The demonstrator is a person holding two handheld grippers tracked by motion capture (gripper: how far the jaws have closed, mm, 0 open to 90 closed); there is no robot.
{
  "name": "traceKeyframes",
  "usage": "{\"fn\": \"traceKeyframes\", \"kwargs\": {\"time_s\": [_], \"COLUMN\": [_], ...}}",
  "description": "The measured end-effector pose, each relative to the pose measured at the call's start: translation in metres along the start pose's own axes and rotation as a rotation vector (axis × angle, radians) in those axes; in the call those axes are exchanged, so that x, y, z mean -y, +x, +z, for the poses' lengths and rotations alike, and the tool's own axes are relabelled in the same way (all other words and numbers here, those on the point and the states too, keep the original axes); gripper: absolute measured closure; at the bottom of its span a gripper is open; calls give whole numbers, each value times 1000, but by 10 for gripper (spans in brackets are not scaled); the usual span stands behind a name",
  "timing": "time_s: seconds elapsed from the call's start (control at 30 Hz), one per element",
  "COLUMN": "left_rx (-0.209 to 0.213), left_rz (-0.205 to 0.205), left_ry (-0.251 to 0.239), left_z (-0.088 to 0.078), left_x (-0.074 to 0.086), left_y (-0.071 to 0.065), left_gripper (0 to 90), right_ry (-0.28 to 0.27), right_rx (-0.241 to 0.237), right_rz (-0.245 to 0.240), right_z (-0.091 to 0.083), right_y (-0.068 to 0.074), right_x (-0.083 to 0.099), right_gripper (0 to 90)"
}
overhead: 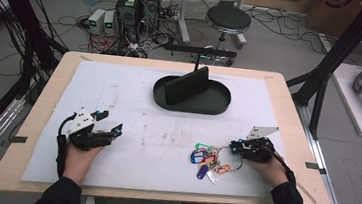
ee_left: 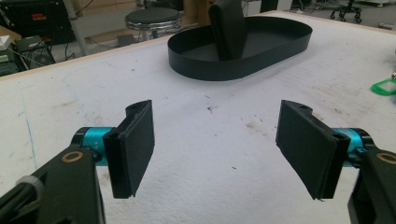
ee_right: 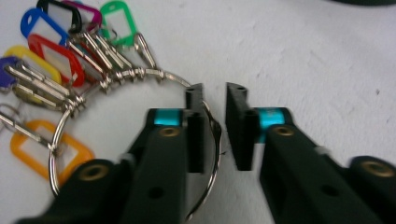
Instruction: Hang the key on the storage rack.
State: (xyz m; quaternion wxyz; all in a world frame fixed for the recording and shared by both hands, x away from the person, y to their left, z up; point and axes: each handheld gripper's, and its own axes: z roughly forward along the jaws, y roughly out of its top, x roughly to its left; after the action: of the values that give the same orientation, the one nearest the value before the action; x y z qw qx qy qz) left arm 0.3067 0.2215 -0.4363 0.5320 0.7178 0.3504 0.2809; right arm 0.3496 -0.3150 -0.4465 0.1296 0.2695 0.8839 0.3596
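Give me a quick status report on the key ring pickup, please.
Left hand-held gripper open, idle. Right hand-held gripper narrowly open, key ring wire between jaws, not clamped. Keys on mat; nothing in the way.

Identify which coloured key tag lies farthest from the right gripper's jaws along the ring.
The blue tag, at the upper left of the right gripper view. The orange tag and green tag lie nearer the right gripper, whose jaws straddle the key ring.
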Motion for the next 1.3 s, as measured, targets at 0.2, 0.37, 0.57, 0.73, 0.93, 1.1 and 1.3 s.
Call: {"fn": "traceKeyframes", "kwargs": {"time_s": [0.2, 0.37, 0.57, 0.73, 0.93, 1.1, 1.3], "left_rx": [3, 2, 2, 4, 1, 1, 1], "left_rz": [3, 0, -1, 3, 2, 2, 4], "left_ry": [0, 1, 2, 2, 1, 0, -3], "left_z": [1, 1, 1, 1, 1, 1, 0], "left_x": [0, 0, 1, 1, 0, 0, 0], "left_y": [-2, -2, -2, -2, -2, -2, -2], "left_gripper": [282, 282, 282, 282, 282, 282, 282], "right_ry": [-5, -2, -3, -73, -136, -193, -249], "right_rx": [-16, -4, 44, 65, 69, 52, 20], "right_rz": [-32, -54, 41, 103, 139, 156, 154], "right_z": [9, 8, -1, -13, -24, -29, -34], "right_y": [2, 5, -4, -9, -6, 1, 12], "right_x": [-3, -4, -2, -1, -3, -8, -14], "right_gripper": [753, 865, 886, 886, 886, 885, 884]}}
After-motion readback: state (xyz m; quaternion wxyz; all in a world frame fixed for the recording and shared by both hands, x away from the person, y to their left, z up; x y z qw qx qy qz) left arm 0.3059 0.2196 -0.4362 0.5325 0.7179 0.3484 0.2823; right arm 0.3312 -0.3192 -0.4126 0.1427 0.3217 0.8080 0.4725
